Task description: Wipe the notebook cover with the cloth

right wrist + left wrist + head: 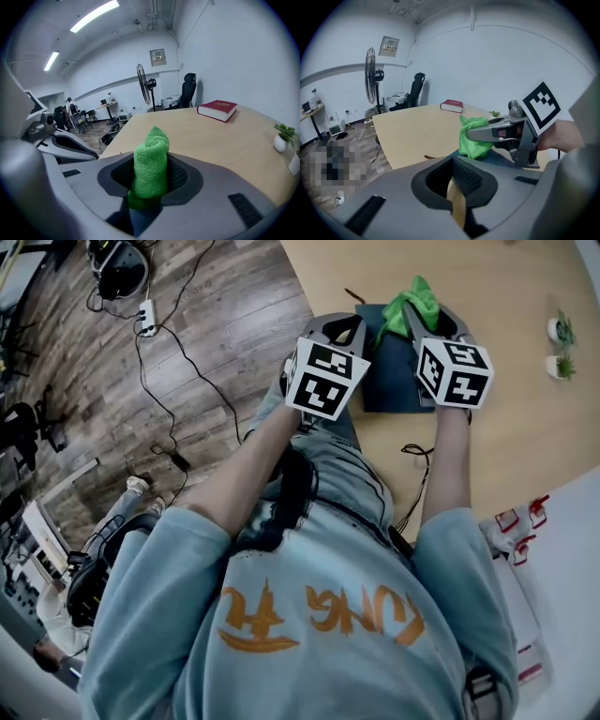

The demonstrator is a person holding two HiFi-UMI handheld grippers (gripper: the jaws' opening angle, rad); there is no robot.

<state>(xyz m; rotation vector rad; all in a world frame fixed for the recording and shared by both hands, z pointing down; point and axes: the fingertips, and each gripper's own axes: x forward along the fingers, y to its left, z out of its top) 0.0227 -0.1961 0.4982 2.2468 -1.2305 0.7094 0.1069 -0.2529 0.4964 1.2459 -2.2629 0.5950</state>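
1. Your right hand-held gripper [150,183] is clenched on the green cloth [151,159], and a thick wad of it stands up between the jaws.
2. The head view puts that cloth [412,298] at the far end of the dark blue notebook [389,381], which lies flat on the tan surface [497,287] right in front of you.
3. From the left gripper view, the cloth [474,146] hangs off the right hand-held gripper [471,136] down to the notebook [496,157]. It looks to be on the cover or a hair above it; I can't tell which.
4. Your left hand-held gripper [457,190] has its jaws drawn nearly together on nothing, with just a sliver of surface between them. It hovers at the notebook's left edge [345,324].
5. My read is that the cloth is in hand and in place, so that part is done. No view shows a wiped patch, so treat the whole cover as yet to be wiped, far end to near end.
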